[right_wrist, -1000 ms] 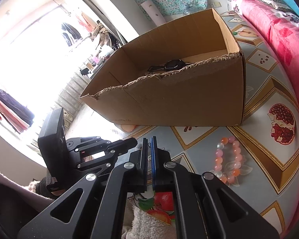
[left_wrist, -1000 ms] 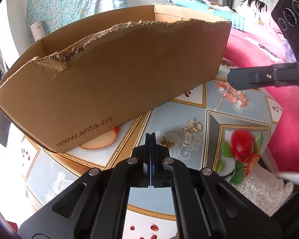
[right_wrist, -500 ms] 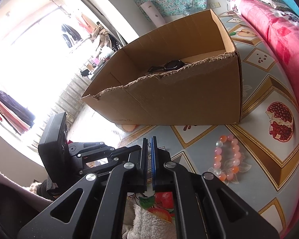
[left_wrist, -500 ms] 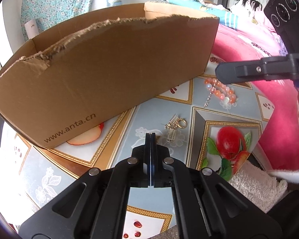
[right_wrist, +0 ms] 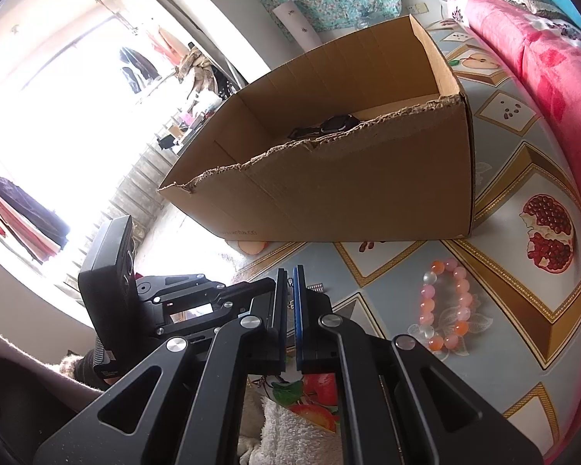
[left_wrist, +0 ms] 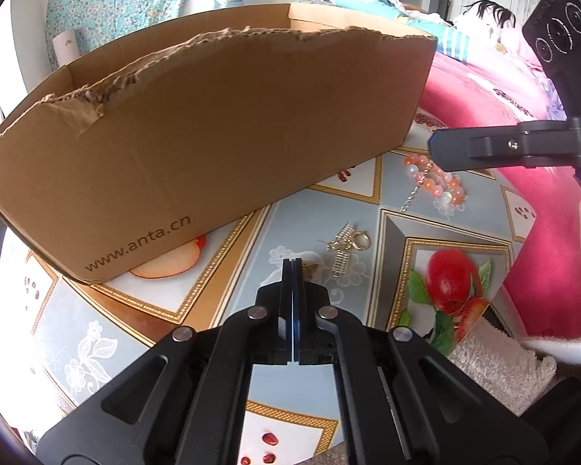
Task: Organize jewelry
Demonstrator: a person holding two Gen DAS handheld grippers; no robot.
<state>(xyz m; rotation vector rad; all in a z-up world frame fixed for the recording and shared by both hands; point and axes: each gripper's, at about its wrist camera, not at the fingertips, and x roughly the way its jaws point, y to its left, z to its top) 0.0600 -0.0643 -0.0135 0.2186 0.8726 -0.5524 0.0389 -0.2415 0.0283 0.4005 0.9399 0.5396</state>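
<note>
Cardboard box (left_wrist: 213, 143): in the left wrist view, torn along its top edge, standing on the desk (left_wrist: 251, 240) ahead and left of the left gripper (left_wrist: 292, 271).
Left gripper: fingers pressed flat together, nothing between them.
Butterfly charm (left_wrist: 309, 270): small, gold, just right of the left gripper's tips.
Silver and gold trinkets (left_wrist: 344, 246): just beyond the charm, ahead and right.
Bead bracelet (left_wrist: 441, 184): pink and orange, farther ahead to the right, partly under the right gripper (left_wrist: 432, 147), which enters from the right.
Towel (left_wrist: 495, 360): white, at the desk's near right edge.

Right wrist view, right gripper (right_wrist: 289, 283): closed to a thin slit, holding nothing.
Bead bracelet (right_wrist: 445, 306): on the desk (right_wrist: 503, 310), right of the tips.
Box (right_wrist: 348, 193): ahead; a dark watch (right_wrist: 329, 126) lies inside.
Left gripper (right_wrist: 267, 285): low, left of the tips.
</note>
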